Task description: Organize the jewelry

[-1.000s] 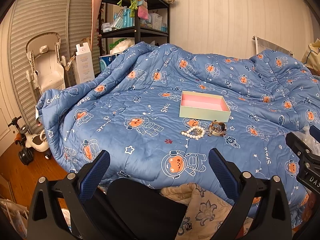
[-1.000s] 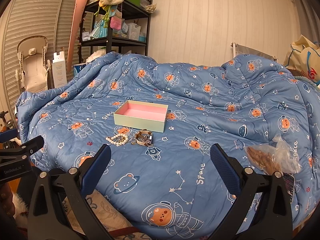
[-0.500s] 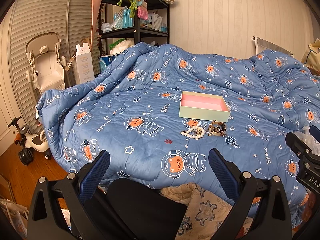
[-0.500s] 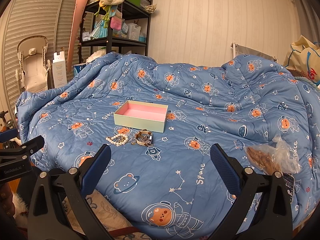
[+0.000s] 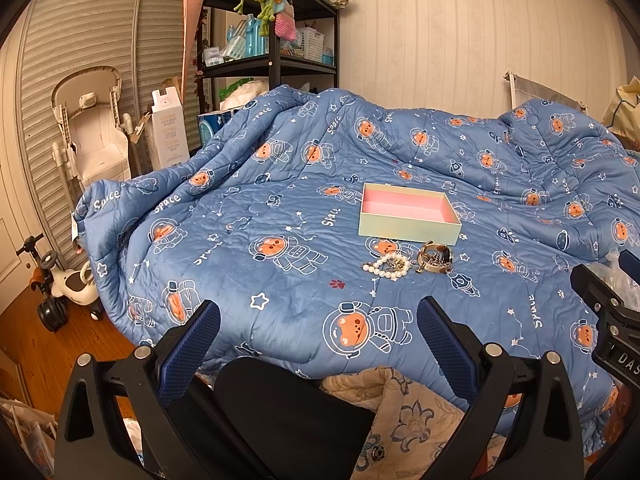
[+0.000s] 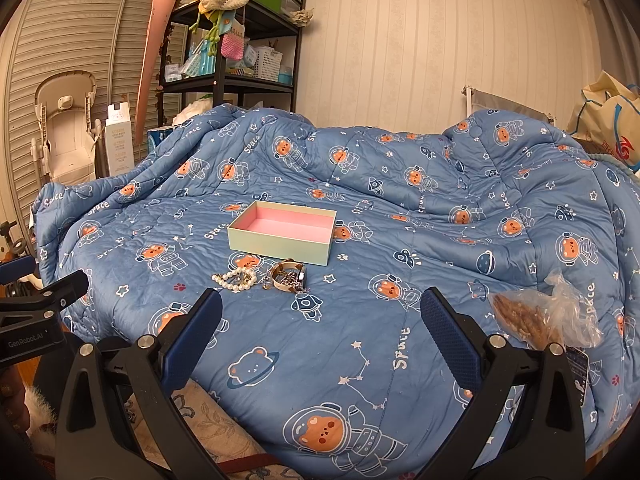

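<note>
A white pearl bracelet [image 6: 235,280] and gold metal bangle [image 6: 287,276] lie touching, near a pale-green pink-lined box [image 6: 282,232]. The left gripper [image 5: 318,336] and right gripper [image 6: 320,330] both gape, empty.

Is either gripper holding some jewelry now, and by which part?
Nothing is held. The left gripper and right gripper are open; the jewelry lies on the quilt.

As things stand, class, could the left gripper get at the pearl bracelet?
Probably yes: the left gripper is open, and only bare blue quilt lies between it and the pearl bracelet.
</note>
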`<act>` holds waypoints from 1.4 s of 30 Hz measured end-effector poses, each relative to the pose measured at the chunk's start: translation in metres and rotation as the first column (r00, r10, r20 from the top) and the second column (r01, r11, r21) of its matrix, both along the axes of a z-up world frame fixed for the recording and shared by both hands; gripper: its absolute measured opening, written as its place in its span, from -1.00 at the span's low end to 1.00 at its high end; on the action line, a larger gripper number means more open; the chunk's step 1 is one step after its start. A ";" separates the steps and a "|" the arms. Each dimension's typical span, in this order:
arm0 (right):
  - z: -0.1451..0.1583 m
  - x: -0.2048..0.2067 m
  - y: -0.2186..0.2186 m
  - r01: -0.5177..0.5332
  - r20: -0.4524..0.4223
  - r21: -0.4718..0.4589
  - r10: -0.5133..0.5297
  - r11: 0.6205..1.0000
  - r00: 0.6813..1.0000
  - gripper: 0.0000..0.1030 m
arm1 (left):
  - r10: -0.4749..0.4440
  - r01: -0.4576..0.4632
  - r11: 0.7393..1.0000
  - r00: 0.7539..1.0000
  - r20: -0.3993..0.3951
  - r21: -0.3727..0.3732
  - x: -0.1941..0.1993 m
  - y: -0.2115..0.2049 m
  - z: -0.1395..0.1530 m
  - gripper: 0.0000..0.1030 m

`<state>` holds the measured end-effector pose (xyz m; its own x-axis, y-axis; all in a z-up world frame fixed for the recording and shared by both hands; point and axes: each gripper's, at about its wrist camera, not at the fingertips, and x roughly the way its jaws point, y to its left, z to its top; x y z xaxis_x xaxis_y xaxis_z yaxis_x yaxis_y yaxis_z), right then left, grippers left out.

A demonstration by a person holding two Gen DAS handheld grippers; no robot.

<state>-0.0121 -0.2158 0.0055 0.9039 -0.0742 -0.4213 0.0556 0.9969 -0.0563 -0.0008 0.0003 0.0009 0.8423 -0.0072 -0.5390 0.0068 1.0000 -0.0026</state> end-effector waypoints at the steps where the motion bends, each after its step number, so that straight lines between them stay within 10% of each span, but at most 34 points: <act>1: 0.000 0.000 0.000 0.000 0.001 0.000 0.000 1.000 1.000 0.91 | 0.000 0.000 1.000 1.000 0.000 0.000 0.000 0.000 0.000 0.88; 42: -0.008 0.004 0.003 -0.047 -0.026 0.011 0.047 0.999 0.999 0.91 | -0.008 0.007 1.000 1.000 -0.018 -0.008 0.003 -0.001 0.002 0.88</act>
<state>-0.0082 -0.2124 -0.0026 0.8947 -0.0276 -0.4458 0.0075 0.9989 -0.0469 0.0019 -0.0006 0.0030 0.8324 -0.0178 -0.5539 0.0142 0.9998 -0.0107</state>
